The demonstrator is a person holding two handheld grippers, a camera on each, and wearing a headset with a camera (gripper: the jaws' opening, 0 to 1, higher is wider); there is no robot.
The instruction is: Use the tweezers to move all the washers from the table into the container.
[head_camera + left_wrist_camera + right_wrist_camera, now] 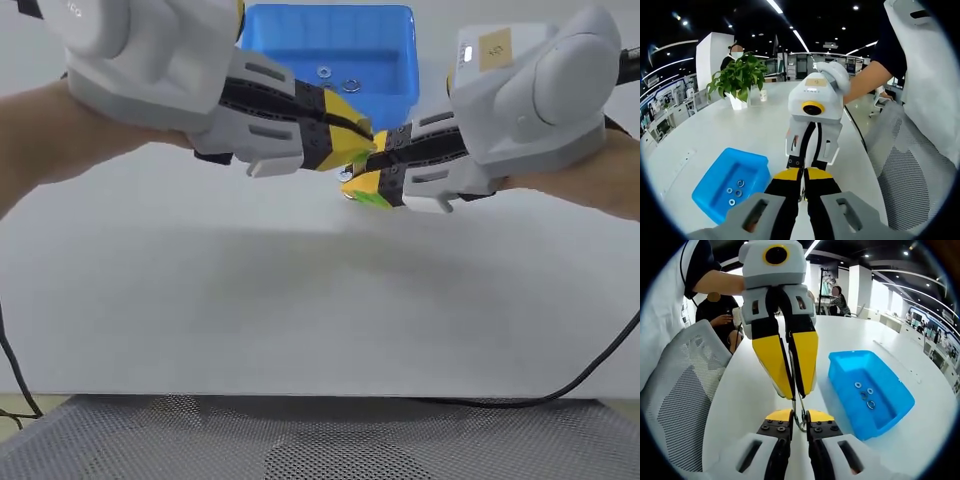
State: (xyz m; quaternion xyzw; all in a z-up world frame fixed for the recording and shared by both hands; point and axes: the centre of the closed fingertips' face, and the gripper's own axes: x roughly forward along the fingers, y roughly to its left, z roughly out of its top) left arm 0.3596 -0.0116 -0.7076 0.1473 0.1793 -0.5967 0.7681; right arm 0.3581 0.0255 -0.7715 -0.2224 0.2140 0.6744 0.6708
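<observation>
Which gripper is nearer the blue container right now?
Left, slightly. The left gripper reaches across just before the front wall of the container; the right gripper meets it tip to tip, a little closer to the person.

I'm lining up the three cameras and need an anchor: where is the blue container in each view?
Head view: the blue container sits at top centre.
Left gripper view: it lies at lower left.
Right gripper view: it lies right of centre, running toward the lower right.
Shared landmark: the washers lying on its floor, which can be seen in all three views.
</observation>
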